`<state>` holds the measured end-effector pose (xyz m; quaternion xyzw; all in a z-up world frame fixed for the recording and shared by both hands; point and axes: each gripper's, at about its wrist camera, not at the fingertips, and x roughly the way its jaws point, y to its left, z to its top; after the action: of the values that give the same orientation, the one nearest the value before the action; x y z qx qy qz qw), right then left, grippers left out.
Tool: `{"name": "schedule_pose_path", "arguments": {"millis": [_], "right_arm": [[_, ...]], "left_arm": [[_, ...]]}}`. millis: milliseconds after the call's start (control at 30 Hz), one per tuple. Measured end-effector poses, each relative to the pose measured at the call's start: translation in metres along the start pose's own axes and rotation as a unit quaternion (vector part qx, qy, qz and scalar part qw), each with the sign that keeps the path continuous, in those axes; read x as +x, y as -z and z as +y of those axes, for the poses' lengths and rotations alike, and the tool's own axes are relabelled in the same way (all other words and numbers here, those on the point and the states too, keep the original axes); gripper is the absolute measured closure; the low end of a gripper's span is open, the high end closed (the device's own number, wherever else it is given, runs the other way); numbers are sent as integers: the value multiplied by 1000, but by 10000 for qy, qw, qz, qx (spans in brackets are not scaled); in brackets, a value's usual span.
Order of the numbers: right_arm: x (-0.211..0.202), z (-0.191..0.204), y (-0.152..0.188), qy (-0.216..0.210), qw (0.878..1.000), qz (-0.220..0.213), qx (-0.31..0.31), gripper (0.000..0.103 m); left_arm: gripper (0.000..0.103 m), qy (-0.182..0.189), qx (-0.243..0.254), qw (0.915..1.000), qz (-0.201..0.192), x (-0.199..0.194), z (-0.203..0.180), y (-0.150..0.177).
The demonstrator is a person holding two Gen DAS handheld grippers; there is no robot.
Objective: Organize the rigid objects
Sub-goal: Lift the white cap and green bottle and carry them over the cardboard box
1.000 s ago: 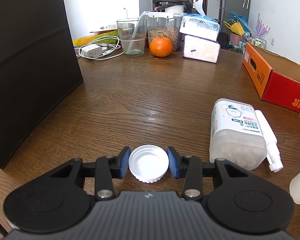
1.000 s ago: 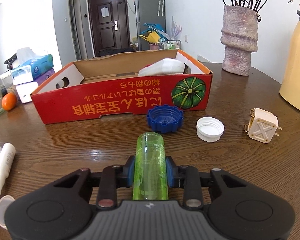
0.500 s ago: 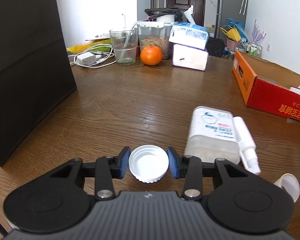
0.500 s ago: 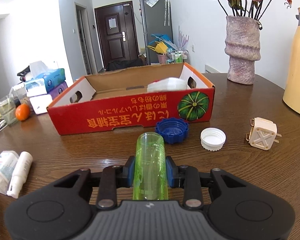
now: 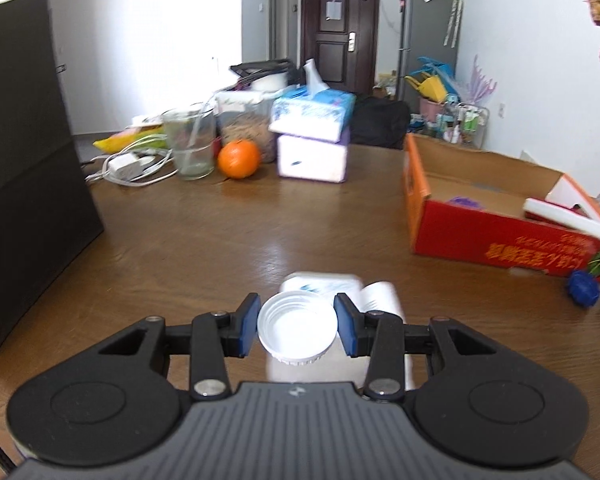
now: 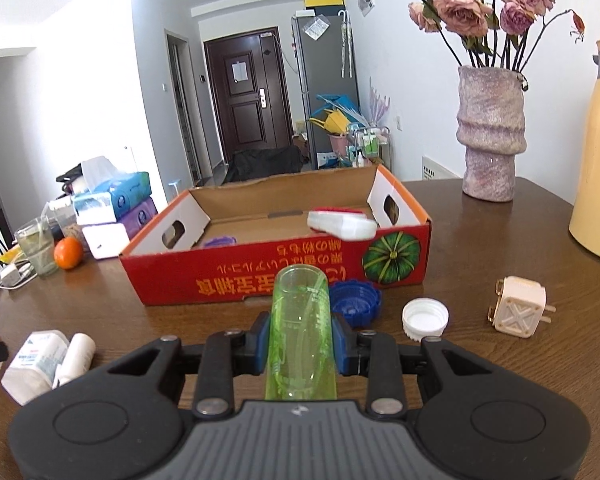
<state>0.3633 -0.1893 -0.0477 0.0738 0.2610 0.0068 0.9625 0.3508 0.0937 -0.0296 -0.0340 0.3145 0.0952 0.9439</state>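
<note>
Left fingers clamp a white cap; right fingers clamp a green tube, both above the brown wooden table. Red box ahead; dark door beyond.

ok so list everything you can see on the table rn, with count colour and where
cardboard box: 1, red, table centre
white item: 1, inside box, right
purple item: 1, inside box, left
blue cap: 1, before box
white cap: 1, right of blue cap
plug adapter: 1, cream, right
vase: 1, mauve, dried roses
jug: 1, cream, far right
white bottles: 2, lying near left
tissue packs: 2, stacked, far left
orange: 1
glass: 1, clear
charger: 1, white
left tool: shut on held white cap
right tool: shut on green tube
</note>
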Motion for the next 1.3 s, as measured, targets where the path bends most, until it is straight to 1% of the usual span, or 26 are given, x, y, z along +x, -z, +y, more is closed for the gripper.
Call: {"name": "schedule_pose_path", "arguments": {"millis": [367,667,933,1300], "right_arm": [[-3,-10,-18,-97,9996,-254,103,73],[5,-9,-36,-223,9988,-426,69,73],[19,-7,-55,-342,9982,-483,44,73],[47,-1,-75,-387,9981,-485,21,73]], "left_arm": [[62,412,253,9987,-132,0,-67,-20],[62,638,249,9974,-226,7,-109,-38],[62,715,98,9970,-265,22,-126,-56],[62,777,41,9965,-295,50,-140,-80]]}}
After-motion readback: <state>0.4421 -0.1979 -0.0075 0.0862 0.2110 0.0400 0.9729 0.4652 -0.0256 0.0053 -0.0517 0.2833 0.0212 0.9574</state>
